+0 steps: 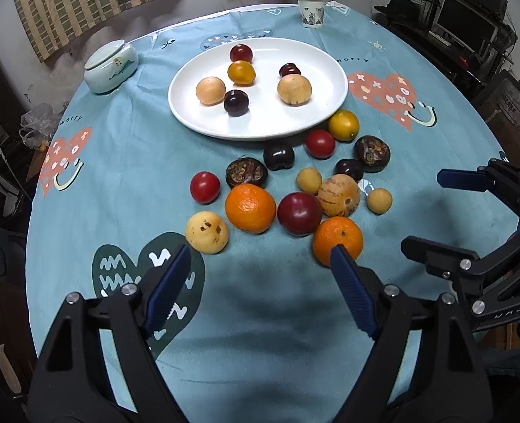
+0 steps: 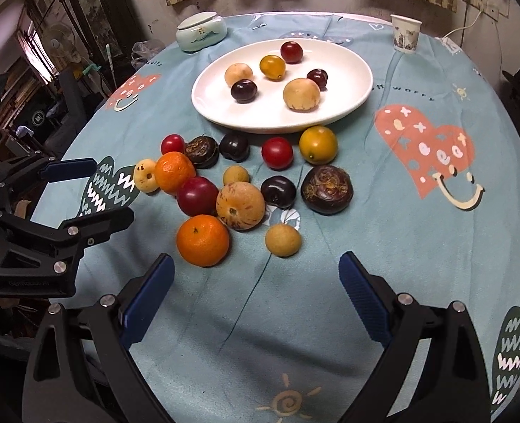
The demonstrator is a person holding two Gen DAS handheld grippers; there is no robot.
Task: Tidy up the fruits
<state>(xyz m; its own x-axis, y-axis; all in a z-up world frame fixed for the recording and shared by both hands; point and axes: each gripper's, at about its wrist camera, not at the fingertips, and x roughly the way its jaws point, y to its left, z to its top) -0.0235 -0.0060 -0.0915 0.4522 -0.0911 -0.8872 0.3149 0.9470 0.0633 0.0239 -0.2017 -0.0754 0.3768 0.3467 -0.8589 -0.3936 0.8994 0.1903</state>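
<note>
A white plate (image 1: pixel 196 112) (image 2: pixel 351 67) holds several small fruits, among them a yellow-orange one (image 1: pixel 241 72) and dark cherries. In front of it a loose pile lies on the blue tablecloth: two oranges (image 1: pixel 250 208) (image 1: pixel 337 237), a red plum (image 1: pixel 299 213), a striped tan fruit (image 1: pixel 338 195), red tomatoes, dark water chestnuts and pale longans. My left gripper (image 1: pixel 261 262) is open and empty, just short of the pile. My right gripper (image 2: pixel 256 276) is open and empty, near the closest orange (image 2: pixel 202 240) and a longan (image 2: pixel 283 239). Each gripper shows in the other's view.
A pale lidded ceramic jar (image 1: pixel 111 67) (image 2: pixel 200 31) stands at the table's far left. A paper cup (image 1: pixel 311 11) (image 2: pixel 405 33) stands at the far edge. Dark furniture and clutter surround the round table.
</note>
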